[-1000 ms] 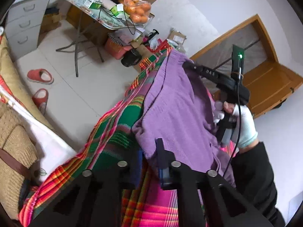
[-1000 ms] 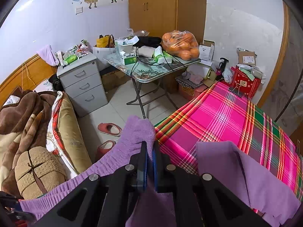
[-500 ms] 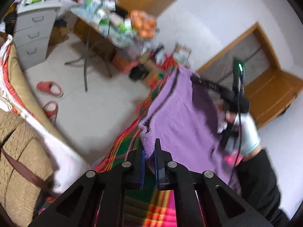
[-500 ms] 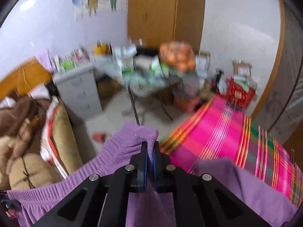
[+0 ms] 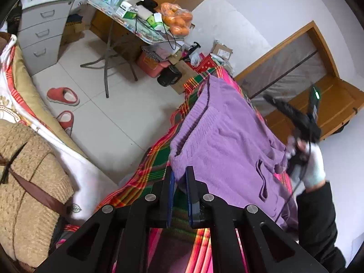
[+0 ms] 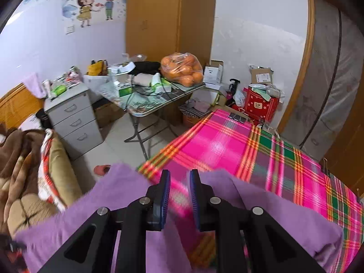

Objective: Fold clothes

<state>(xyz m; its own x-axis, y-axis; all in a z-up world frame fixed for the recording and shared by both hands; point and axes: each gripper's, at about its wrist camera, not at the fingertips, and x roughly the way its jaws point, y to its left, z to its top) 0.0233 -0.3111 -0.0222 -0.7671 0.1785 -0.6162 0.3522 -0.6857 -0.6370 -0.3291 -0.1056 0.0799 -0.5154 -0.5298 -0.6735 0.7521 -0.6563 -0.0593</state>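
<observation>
Left gripper [image 5: 179, 182] pinching purple garment [image 5: 227, 141] corner; right gripper [image 6: 179, 191] opening, nothing between jaws.

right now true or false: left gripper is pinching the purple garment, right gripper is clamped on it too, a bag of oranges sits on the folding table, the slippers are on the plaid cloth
1. The left gripper pinches the purple garment. True.
2. The right gripper is clamped on the garment. False: its jaws are opening, with only the plaid cloth showing between them.
3. A bag of oranges sits on the folding table. True.
4. The red slippers lie on the plaid cloth. False: they are on the tiled floor.
</observation>
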